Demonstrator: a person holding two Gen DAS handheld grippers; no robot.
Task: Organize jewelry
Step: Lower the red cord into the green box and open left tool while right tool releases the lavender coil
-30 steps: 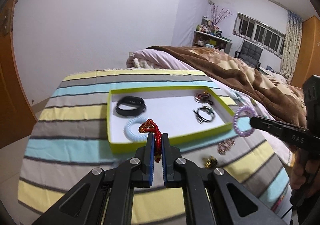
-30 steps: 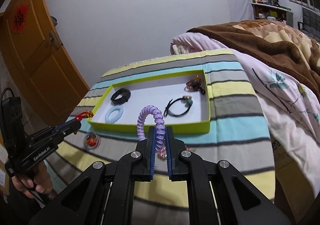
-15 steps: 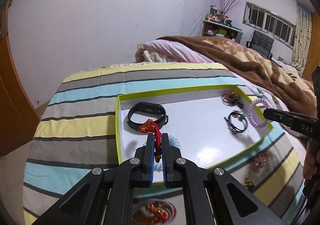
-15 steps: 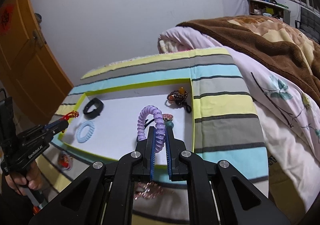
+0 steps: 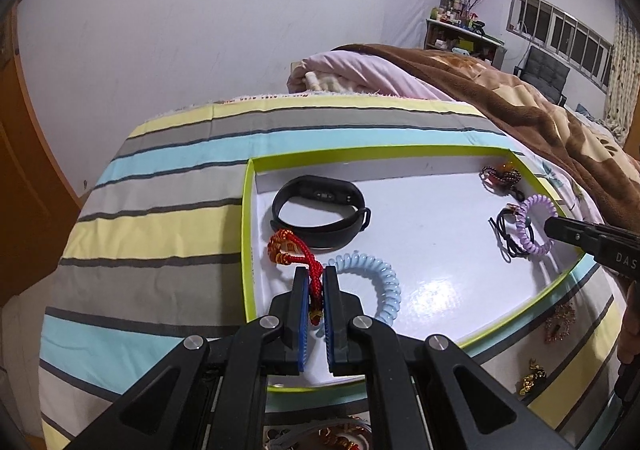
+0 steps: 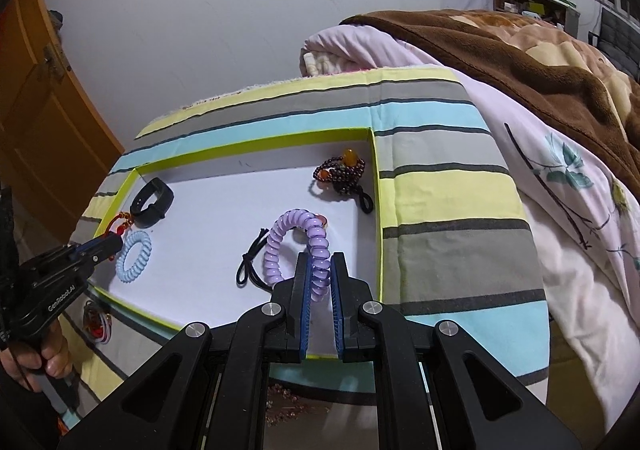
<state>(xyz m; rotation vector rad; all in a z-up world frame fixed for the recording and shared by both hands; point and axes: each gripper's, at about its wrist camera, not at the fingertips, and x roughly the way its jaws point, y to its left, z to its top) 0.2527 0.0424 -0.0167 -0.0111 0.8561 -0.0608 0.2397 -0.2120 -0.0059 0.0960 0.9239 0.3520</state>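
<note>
A glossy white tray floor (image 5: 432,250) with matt lime card walls catches the room light, resting on a smooth striped cotton cloth (image 5: 160,218). A shiny plastic blue coil (image 5: 372,278) and lilac coil (image 6: 308,238) lie near a matt rubbery black band (image 5: 320,214), a braided red cord (image 5: 300,254) and polished dark beads (image 6: 344,174). Behind, a plush brown blanket (image 6: 520,50) and varnished wooden door (image 6: 36,90).
</note>
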